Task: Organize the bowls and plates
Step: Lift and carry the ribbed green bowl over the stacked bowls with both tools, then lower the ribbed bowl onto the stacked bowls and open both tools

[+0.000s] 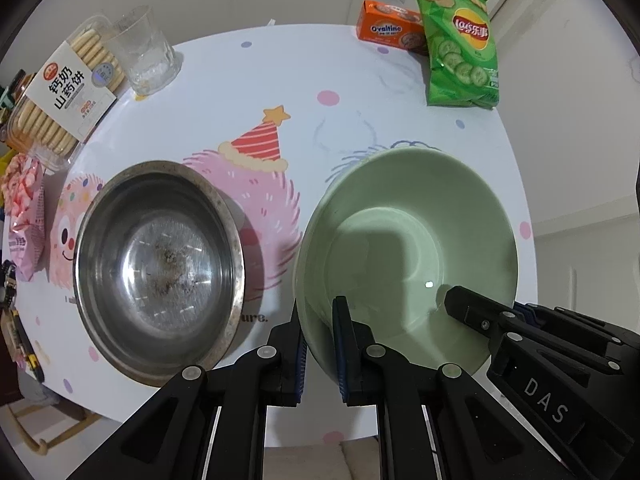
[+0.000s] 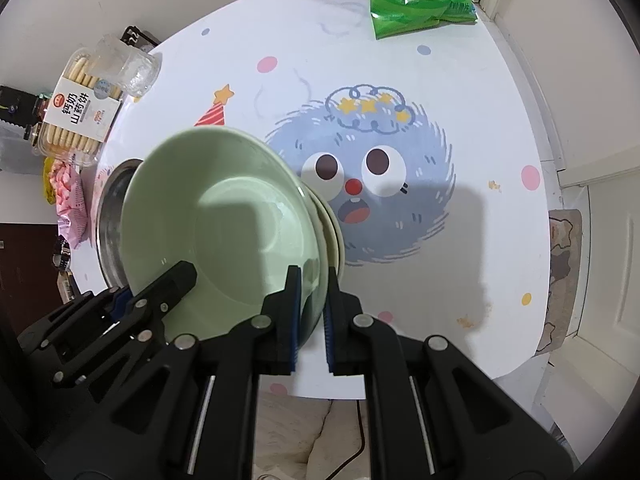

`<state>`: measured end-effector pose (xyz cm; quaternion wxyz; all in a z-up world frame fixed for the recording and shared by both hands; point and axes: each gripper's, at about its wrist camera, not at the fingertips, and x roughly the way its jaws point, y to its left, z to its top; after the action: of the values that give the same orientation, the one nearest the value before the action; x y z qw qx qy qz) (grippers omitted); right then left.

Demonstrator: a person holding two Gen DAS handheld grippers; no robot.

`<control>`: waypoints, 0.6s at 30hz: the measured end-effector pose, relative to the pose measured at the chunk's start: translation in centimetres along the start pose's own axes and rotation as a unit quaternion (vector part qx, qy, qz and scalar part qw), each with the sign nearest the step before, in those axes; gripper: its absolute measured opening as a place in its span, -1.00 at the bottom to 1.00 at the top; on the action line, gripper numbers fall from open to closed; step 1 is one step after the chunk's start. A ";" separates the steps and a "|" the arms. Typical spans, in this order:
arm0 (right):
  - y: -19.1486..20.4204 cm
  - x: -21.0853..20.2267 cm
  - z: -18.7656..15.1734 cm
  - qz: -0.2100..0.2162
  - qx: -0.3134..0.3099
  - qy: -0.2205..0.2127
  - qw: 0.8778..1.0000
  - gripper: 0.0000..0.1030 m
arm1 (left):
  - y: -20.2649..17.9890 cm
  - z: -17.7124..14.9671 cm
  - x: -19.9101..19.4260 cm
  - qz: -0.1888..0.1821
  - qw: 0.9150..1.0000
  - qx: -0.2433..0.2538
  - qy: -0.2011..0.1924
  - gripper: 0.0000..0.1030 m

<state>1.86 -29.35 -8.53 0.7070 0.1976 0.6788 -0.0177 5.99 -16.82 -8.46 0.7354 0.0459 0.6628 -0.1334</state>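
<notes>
With both grippers, left gripper [image 1: 318, 344] and right gripper [image 2: 311, 312], pinching the green bowl's [image 1: 408, 240] rim, we carry it; next it needs lowering into the steel bowl [image 1: 160, 268].

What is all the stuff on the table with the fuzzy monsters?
green bowl: one, pale green, held by both grippers above the table, beside the metal bowl
metal bowl: one, silver, table left
glass cup: one, clear, far left
biscuit tray: one, clear with white label, far left
pink snack bag: one, left edge
Ovaltine box: one, orange, far side
Lay's chip bag: one, green, far right
table: one, white, cartoon print
left gripper: black, shut on the bowl's rim
right gripper: black, shut on the rim
</notes>
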 end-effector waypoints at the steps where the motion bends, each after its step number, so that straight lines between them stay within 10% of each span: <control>1: -0.1 0.3 0.0 0.004 0.005 0.007 1.000 -0.77 | 0.1 0.0 0.2 -0.001 1.000 -0.001 0.002 -0.78; 18: 0.2 1.3 0.1 -0.019 -0.009 0.032 0.999 -0.74 | 0.0 -0.1 1.0 0.012 1.000 0.002 0.016 -0.76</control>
<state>2.14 -28.88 -9.74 0.6860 0.1788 0.7051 -0.0189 5.97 -16.88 -9.44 0.7258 0.0575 0.6739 -0.1253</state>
